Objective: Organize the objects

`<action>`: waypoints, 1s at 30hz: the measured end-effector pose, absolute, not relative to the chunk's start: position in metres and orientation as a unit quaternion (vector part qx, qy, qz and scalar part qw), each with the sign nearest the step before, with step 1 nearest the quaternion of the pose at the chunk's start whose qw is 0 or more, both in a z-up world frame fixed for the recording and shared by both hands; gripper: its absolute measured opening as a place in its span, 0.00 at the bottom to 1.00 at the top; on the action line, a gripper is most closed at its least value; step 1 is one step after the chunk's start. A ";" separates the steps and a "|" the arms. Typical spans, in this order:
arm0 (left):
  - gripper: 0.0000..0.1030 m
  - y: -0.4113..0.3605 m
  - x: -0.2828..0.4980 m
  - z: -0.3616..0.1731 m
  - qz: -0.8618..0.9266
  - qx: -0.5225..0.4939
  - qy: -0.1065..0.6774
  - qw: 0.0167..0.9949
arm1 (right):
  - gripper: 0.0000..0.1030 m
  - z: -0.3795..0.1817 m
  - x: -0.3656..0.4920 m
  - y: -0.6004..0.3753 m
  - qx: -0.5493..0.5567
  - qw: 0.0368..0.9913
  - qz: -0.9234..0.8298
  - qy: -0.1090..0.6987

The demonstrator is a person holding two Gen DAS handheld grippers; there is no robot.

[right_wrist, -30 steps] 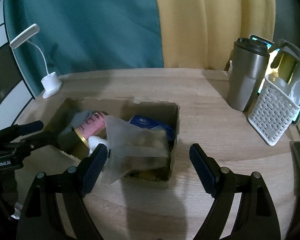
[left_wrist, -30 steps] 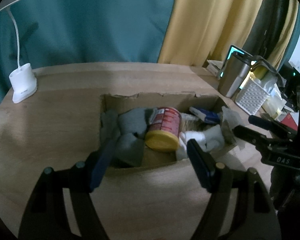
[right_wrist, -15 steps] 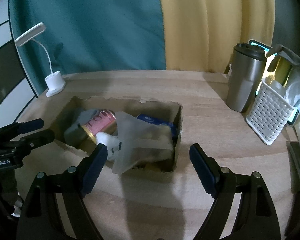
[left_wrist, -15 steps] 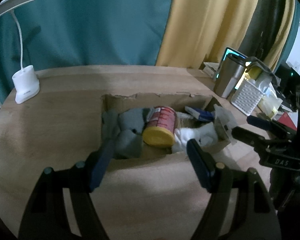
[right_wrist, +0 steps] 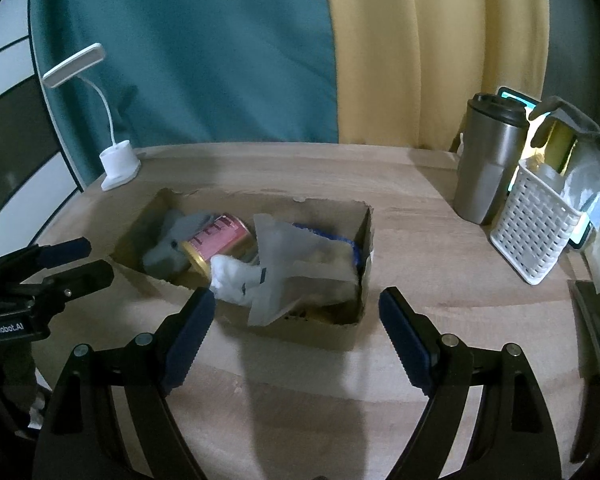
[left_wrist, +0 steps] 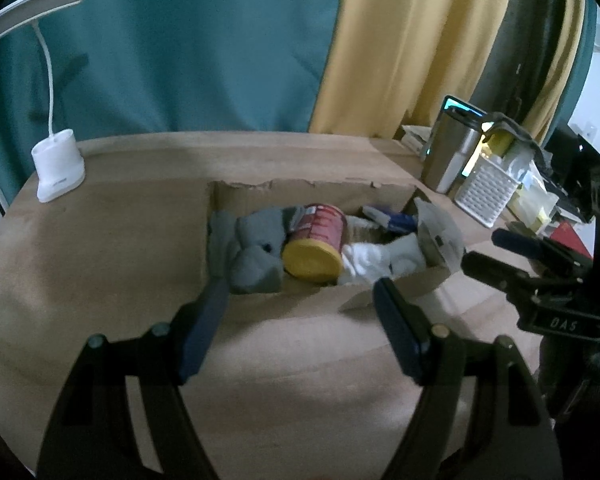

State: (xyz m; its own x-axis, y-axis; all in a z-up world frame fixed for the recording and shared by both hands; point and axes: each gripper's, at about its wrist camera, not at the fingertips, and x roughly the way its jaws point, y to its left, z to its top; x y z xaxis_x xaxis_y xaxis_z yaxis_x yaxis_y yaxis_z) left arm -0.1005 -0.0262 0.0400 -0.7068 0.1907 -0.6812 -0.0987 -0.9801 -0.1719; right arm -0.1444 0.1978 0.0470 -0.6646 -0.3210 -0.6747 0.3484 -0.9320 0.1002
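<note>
- We see a shallow cardboard box sitting open on the wooden counter, with torn upper edges.
- Inside it, at the left end, lies a bundle of grey socks, pressed against the box wall.
- Beside the socks, touching them, a red can lies on its side, its yellow lid turned toward the near wall.
- Just right of the can rests a white sock, close against the lid end.
- A translucent plastic bag stands up at the right end of the box and spills over the near edge; what it holds we cannot tell.
- Behind the bag we make out a blue packet near the far wall.
- Our left gripper hovers in front of the box's near wall; its jaws are spread and nothing is between them.
- Our right gripper hangs before the right half of the box, jaws spread wide and empty.
- To the right of the box, well apart, a steel tumbler with a dark lid stands upright.
- Just beside it a white lattice basket holds bags and a yellowish pack, too crowded for us to name.
- A white desk lamp stands at the far left corner of the counter.
</note>
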 end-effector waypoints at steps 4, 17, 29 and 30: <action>0.74 -0.027 -0.095 0.041 0.923 -0.372 -0.061 0.080 | 0.84 0.048 -0.139 0.198 0.365 0.183 -0.913 0.019; 0.74 -0.027 -0.077 0.040 0.924 -0.369 -0.061 0.083 | 0.84 0.048 -0.122 0.197 0.361 0.184 -0.914 0.023; 0.74 -0.024 -0.059 0.032 0.923 -0.370 -0.063 0.085 | 0.84 0.043 -0.102 0.197 0.360 0.184 -0.914 0.027; 0.74 -0.024 -0.056 0.031 0.923 -0.371 -0.062 0.085 | 0.84 0.042 -0.100 0.197 0.361 0.184 -0.914 0.027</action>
State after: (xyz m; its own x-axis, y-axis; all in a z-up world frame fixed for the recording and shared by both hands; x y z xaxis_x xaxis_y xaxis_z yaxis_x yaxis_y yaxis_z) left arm -0.0563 -0.0237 0.0313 -0.7111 0.2023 -0.6734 -0.1100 -0.9779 -0.1776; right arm -0.1002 0.1967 0.0415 -0.6719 -0.3165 -0.6696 0.3561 -0.9308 0.0827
